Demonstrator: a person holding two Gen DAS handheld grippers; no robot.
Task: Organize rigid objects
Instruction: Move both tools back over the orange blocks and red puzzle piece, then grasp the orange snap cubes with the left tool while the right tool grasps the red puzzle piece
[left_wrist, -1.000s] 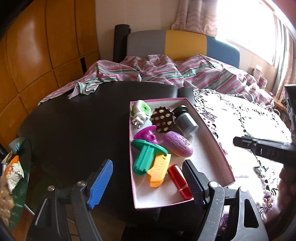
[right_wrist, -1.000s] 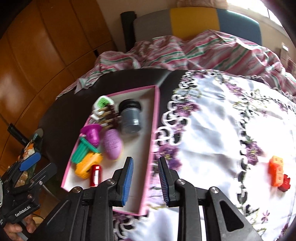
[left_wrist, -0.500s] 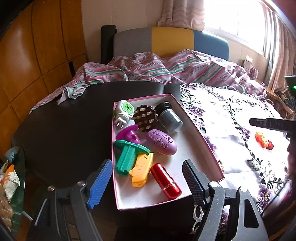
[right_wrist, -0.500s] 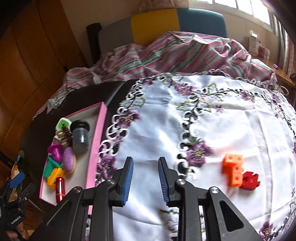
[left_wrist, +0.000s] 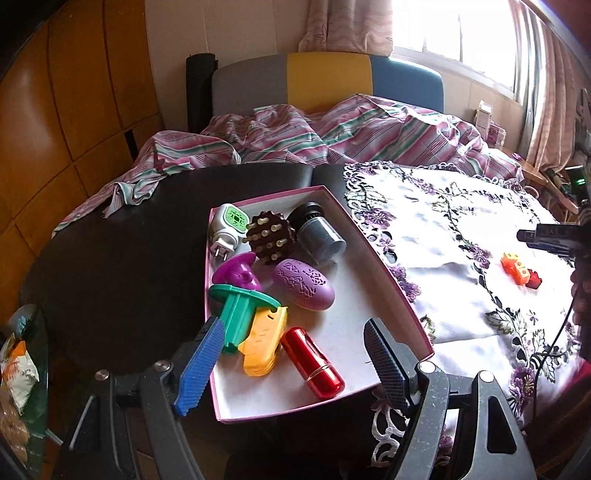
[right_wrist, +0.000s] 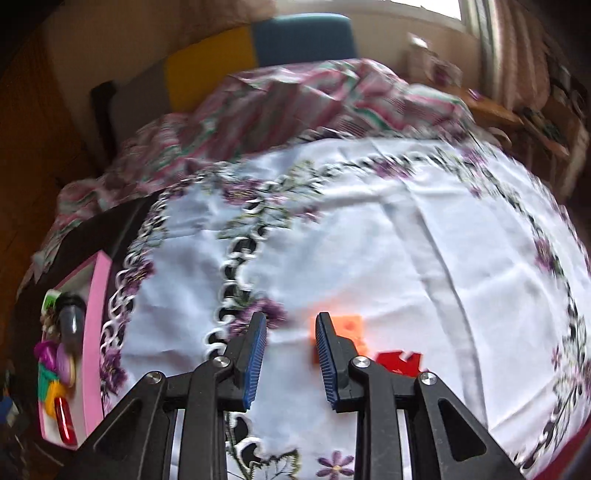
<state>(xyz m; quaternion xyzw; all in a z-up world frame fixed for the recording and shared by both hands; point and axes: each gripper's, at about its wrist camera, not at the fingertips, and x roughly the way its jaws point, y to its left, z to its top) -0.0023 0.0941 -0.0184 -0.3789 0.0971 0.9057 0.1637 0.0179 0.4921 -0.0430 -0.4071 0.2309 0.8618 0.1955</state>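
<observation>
A pink-rimmed white tray (left_wrist: 388, 266) lies on the dark table and holds a plug, a studded ball, a grey jar (left_wrist: 319, 240), a purple oval, a green piece, a yellow piece and a red cylinder (left_wrist: 312, 363). My left gripper (left_wrist: 291, 363) hovers open over the tray's near end, gripping nothing. An orange block (right_wrist: 349, 325) and a red piece (right_wrist: 399, 363) lie on the white flowered cloth. My right gripper (right_wrist: 291, 354) hangs just left of the orange block, jaws narrowly open and empty. The block is partly hidden behind the right finger.
The embroidered tablecloth (right_wrist: 406, 240) covers the right half of the table (left_wrist: 122, 266). A bed with striped bedding (left_wrist: 332, 136) lies behind. A snack bag (left_wrist: 18, 373) sits low on the left. The tray (right_wrist: 94, 332) is at the right wrist view's left edge.
My right gripper has swept right, from over the tray across the cloth to the orange block, rolling as it went. The left gripper drifted slightly; its jaws kept their width.
</observation>
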